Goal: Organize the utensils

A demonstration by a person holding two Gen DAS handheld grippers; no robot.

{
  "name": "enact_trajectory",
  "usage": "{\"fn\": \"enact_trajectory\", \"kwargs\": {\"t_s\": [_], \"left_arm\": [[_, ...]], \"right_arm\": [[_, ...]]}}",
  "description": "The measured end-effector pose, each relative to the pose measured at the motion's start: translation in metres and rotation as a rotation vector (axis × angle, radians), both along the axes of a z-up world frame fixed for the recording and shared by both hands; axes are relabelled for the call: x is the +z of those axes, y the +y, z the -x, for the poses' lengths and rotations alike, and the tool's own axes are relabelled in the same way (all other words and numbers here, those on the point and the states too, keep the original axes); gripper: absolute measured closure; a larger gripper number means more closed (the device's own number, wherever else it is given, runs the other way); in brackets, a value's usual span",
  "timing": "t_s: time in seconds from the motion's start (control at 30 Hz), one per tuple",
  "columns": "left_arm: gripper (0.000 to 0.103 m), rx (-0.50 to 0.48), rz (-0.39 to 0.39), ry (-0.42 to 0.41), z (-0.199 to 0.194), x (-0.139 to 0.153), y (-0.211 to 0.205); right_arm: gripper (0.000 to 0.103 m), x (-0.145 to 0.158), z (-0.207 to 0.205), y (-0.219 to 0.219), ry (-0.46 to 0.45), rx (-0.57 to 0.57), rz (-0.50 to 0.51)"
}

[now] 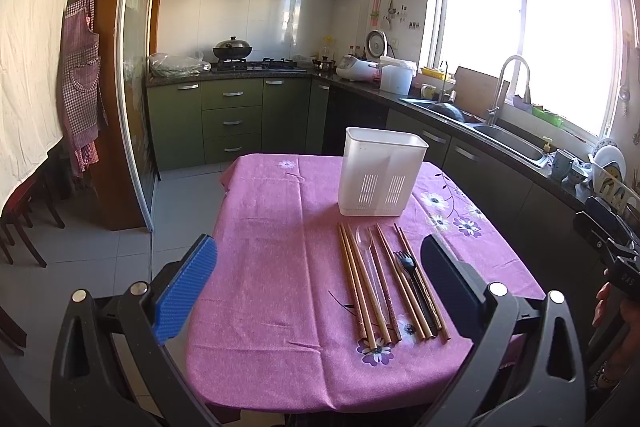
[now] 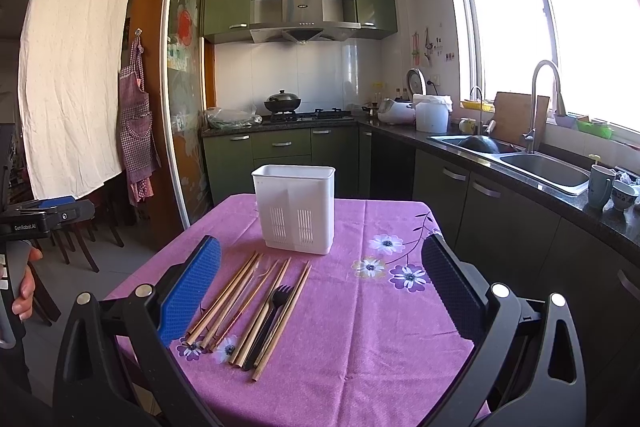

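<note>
Utensils on pink tablecloth (image 1: pixel 280 287) — both tongs spread wide, empty.
Chopsticks (image 1: pixel 360 291), black fork (image 1: pixel 406 263) near right finger of left gripper (image 1: pixel 320 267); near left finger of right gripper (image 2: pixel 320 267); white holder (image 1: pixel 380 173) farther.

Desk (image 1: pixel 280 287) draped in a purple floral cloth (image 1: pixel 256 235). Toward its far edge, upright white utensil holder (image 1: pixel 380 173). Nearer, lying side by side: wooden chopsticks (image 1: pixel 360 291), clear plastic spoon (image 1: pixel 370 263), black plastic fork (image 1: pixel 408 267).

My grippers are black plastic frames with silver rivets; each carries one blue textured pad (image 1: pixel 188 291) and one black pad (image 2: pixel 452 291).
</note>
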State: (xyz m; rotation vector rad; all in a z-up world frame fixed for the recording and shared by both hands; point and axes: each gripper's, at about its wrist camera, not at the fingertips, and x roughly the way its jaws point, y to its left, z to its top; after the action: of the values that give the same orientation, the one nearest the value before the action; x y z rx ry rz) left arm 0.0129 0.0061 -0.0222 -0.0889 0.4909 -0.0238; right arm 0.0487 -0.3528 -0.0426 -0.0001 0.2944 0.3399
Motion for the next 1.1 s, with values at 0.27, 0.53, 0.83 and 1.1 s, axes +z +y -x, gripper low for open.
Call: {"fn": "enact_trajectory", "kwargs": {"t_s": [0.27,0.53,0.83,1.1], "left_arm": [[0.006,0.000,0.001,0.001,0.000,0.000,0.000],[0.006,0.000,0.001,0.002,0.000,0.000,0.000],[0.006,-0.003,0.002,0.004,-0.001,-0.002,0.000],[0.006,-0.049,-0.026,0.103,-0.043,-0.013,-0.019]], "right_arm": [[0.004,0.000,0.000,0.000,0.001,-0.001,0.000],[0.004,-0.001,-0.002,0.000,0.005,0.000,0.002],[0.004,-0.004,-0.004,0.001,0.012,-0.003,0.005],[0.004,-0.016,-0.052,-0.004,0.148,0.002,0.021]]}}
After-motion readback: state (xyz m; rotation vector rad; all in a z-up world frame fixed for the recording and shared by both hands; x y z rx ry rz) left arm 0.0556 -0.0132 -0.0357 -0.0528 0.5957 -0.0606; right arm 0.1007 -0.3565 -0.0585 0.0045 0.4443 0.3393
